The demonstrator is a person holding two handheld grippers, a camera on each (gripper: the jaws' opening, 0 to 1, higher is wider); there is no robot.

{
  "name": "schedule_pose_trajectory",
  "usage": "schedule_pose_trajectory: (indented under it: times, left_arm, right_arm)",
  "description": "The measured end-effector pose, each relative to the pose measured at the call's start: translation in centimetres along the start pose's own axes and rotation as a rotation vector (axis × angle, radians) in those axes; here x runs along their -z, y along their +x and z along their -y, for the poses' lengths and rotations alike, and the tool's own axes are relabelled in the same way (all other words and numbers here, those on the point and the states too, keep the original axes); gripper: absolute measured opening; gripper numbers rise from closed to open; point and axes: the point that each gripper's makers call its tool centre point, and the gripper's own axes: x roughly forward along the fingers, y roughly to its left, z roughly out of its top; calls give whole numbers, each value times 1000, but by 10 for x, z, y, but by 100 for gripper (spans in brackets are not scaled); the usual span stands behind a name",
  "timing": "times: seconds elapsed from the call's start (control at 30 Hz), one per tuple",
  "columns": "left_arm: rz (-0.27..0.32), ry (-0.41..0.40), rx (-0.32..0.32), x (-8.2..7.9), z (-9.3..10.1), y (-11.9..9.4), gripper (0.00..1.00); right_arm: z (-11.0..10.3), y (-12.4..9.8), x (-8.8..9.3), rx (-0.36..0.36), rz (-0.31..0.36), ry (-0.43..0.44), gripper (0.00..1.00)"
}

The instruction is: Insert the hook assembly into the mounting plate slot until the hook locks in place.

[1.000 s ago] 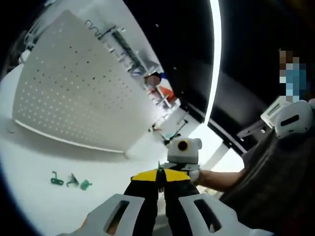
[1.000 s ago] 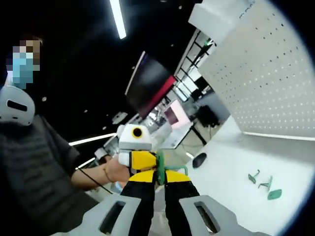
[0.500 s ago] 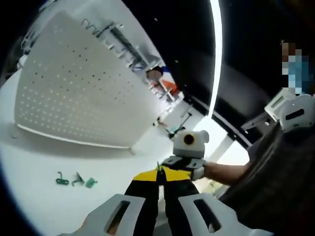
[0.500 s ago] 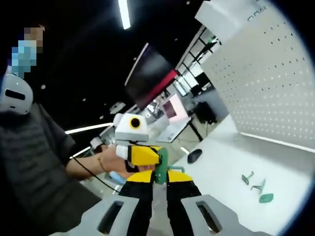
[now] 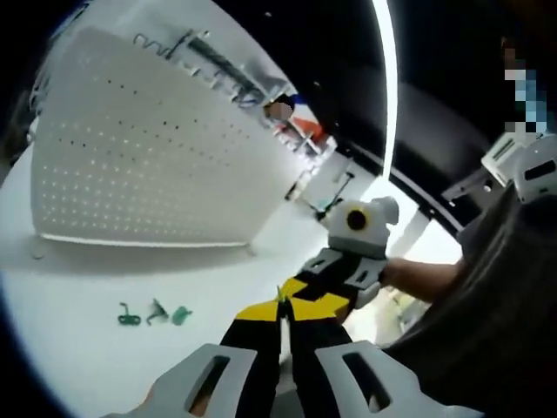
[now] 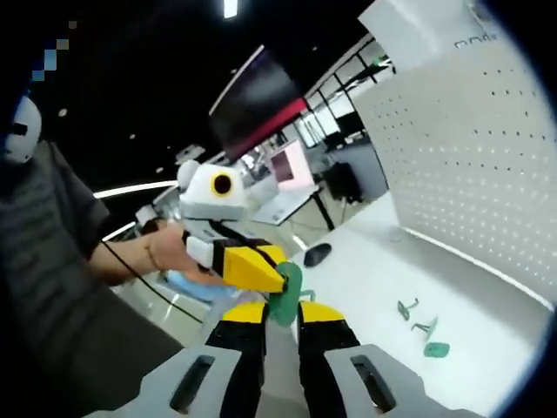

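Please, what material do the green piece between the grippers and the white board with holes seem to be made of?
Green piece: probably moulded plastic, judging by its even green colour and dull surface. Pegboard: white, matte, with regular rows of holes; painted metal or plastic, I cannot tell which.

White pegboard point(image 5: 148, 165) dotted with dark holes; green hooks point(image 5: 154, 313) on white table point(image 5: 78, 348); yellow-and-black gripper point(image 6: 280, 306) tips; green plate point(image 6: 285, 294)

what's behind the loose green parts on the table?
Behind the three loose green parts on the white table stands the white pegboard, upright, with hooks along its top edge. What lies beyond the board is hidden by it.
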Motion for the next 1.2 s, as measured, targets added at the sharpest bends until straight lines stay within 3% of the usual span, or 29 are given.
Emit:
schedule_pose_trajectory:
  times: [0.2,0.43,0.57,0.67,0.9,1.07,1.2]
  left_arm:
    - [-44,65,-27,6,-4,3,2]
    - [-90,136,-70,14,-13,3,2]
    - [-116,195,-82,18,-14,4,2]
    - [-170,311,-101,24,-15,4,2]
    - [-243,455,-121,37,-22,14,2]
    - [-257,519,-122,38,-22,20,2]
    - [-255,558,-133,35,-25,20,2]
  right_arm:
    - [4,-6,5,52,-75,-66,13]
    - [1,-14,-2,78,-95,-76,15]
    - [8,-23,6,130,-182,-71,14]
    - [4,-29,-4,150,-192,-108,13]
    - [14,-35,-18,204,-218,-56,12]
    - [30,-34,-18,243,-228,35,9]
    - [33,-30,-19,254,-245,22,9]
